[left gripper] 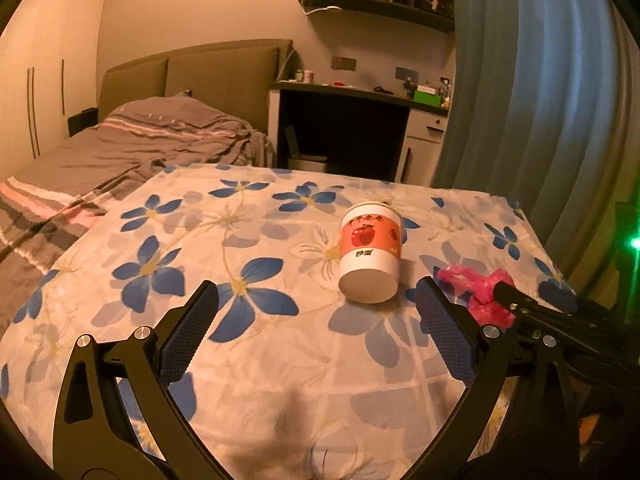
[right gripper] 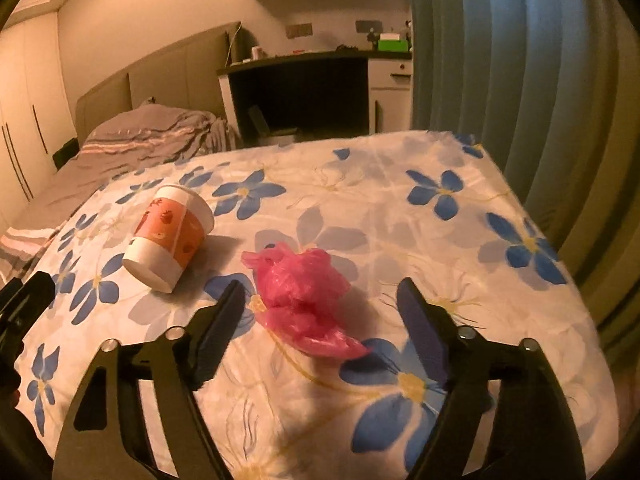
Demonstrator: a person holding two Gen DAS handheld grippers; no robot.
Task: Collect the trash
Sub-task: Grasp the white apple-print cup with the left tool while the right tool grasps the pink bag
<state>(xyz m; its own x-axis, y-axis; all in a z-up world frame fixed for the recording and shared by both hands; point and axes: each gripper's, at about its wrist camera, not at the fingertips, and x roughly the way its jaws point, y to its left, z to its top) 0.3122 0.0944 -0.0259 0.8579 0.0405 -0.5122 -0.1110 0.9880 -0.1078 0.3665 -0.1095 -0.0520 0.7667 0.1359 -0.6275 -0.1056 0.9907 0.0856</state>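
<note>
A paper cup (left gripper: 370,256) with an orange apple-print band lies on its side on the table's blue-flowered cloth (left gripper: 248,364), its base toward me. My left gripper (left gripper: 318,285) hovers open just short of it, nothing between its fingers. A crumpled pink plastic bag (right gripper: 304,292) lies to the right of the cup (right gripper: 168,236). My right gripper (right gripper: 321,285) is open, its fingers on either side of the bag's near end and the pads apart from it. In the left wrist view, the right gripper's finger (left gripper: 506,292) covers part of the pink bag (left gripper: 476,280).
A bed (left gripper: 132,152) with grey striped bedding lies beyond the table's far left edge. A dark desk (left gripper: 352,120) with small items stands behind the table. Blue curtains (left gripper: 540,100) hang along the right side. A wardrobe (left gripper: 36,92) fills the left wall.
</note>
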